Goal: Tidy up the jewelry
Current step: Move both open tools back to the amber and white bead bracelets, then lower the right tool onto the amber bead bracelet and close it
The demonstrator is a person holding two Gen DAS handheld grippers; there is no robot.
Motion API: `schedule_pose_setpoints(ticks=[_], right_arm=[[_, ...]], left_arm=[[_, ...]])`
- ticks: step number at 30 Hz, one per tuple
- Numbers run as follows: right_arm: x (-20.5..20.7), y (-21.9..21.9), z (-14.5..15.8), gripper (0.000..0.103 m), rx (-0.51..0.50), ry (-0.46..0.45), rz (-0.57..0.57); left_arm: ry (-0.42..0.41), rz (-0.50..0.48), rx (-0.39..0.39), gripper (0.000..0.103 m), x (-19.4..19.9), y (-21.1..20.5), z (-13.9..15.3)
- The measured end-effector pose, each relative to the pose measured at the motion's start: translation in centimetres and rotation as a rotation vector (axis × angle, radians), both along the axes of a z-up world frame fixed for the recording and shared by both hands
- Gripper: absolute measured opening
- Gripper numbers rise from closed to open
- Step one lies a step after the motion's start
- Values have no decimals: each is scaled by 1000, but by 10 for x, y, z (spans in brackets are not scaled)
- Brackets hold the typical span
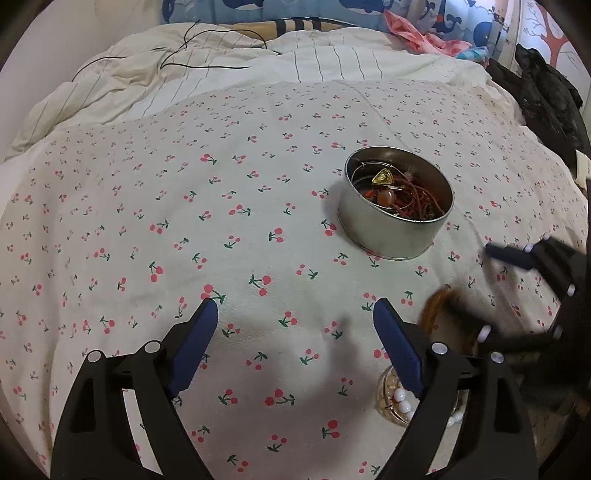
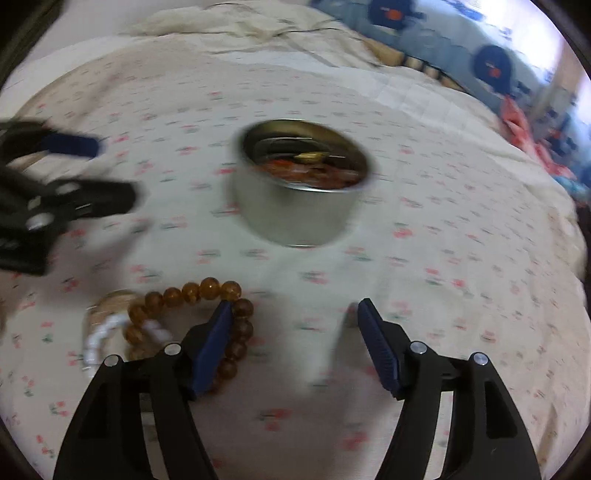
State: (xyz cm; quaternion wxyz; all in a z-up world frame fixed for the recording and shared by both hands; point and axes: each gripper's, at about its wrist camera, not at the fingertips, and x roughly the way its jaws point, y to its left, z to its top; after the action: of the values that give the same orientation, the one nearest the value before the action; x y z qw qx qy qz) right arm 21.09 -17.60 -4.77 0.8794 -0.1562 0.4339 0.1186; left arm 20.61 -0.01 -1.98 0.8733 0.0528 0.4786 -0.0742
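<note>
A round metal tin (image 1: pixel 395 203) holding tangled jewelry stands on the cherry-print bedsheet; it also shows in the right wrist view (image 2: pixel 295 206), blurred. An amber bead bracelet (image 2: pixel 192 291) hangs around the left finger of my right gripper (image 2: pixel 293 314), whose jaws stand open. It shows as a brown blur in the left wrist view (image 1: pixel 437 306). A white pearl strand (image 1: pixel 402 404) lies on a clear round piece (image 2: pixel 107 306) on the sheet below it. My left gripper (image 1: pixel 295 314) is open and empty, left of the pearls.
A striped cream duvet (image 1: pixel 221 70) with a black cable (image 1: pixel 207 48) lies at the far side. Blue whale-print bedding (image 1: pixel 369 11) and pink cloth (image 1: pixel 417 37) are behind it. Dark clothing (image 1: pixel 546 99) sits at the right edge.
</note>
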Motion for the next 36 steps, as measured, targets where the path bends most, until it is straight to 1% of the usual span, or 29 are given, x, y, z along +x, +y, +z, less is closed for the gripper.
schedule_pose_setpoints(ticks=[3, 6, 9, 11, 13, 15, 18, 21, 24, 25, 26, 27, 29, 31, 32, 34, 36], right_arm=[[6, -20, 5, 66, -16, -11, -69], [12, -36, 6, 68, -13, 1, -123], [15, -46, 8, 70, -2, 6, -159], [17, -49, 8, 70, 6, 6, -170], [18, -48, 8, 71, 10, 8, -170], [17, -47, 7, 71, 8, 10, -162], [18, -45, 5, 72, 5, 15, -153], [18, -43, 4, 73, -1, 17, -147], [17, -43, 3, 74, 1, 18, -151], [17, -44, 4, 74, 1, 17, -153], [16, -44, 4, 74, 1, 18, -154], [16, -44, 3, 74, 1, 18, -153], [17, -43, 4, 74, 0, 21, -147], [15, -42, 5, 74, 9, 21, -137], [14, -42, 5, 74, 20, 21, -128], [13, -40, 6, 74, 30, 24, -112], [12, -36, 3, 74, 23, 34, -94]], left_arm=[[15, -41, -17, 82, -1, -3, -1], [8, -189, -19, 83, -12, -21, 1], [-32, -368, 65, 83, -33, -55, -4], [-43, -432, 103, 83, -42, -69, -10], [-44, -455, 133, 83, -45, -79, -16], [-22, -461, 137, 82, -43, -83, -23], [-5, -442, 134, 82, -40, -85, -29], [-1, -411, 161, 83, -35, -85, -32], [-12, -330, 190, 83, -24, -76, -35], [-21, -270, 202, 83, -18, -69, -33], [-22, -212, 198, 83, -11, -60, -32], [-16, -170, 183, 83, -6, -53, -30], [24, -55, 104, 82, 7, -30, -28], [65, -12, 29, 82, 12, -15, -29], [81, -4, -4, 82, 14, -10, -29], [91, -10, -28, 82, 14, -9, -30], [98, -47, 0, 83, 11, -19, -34]])
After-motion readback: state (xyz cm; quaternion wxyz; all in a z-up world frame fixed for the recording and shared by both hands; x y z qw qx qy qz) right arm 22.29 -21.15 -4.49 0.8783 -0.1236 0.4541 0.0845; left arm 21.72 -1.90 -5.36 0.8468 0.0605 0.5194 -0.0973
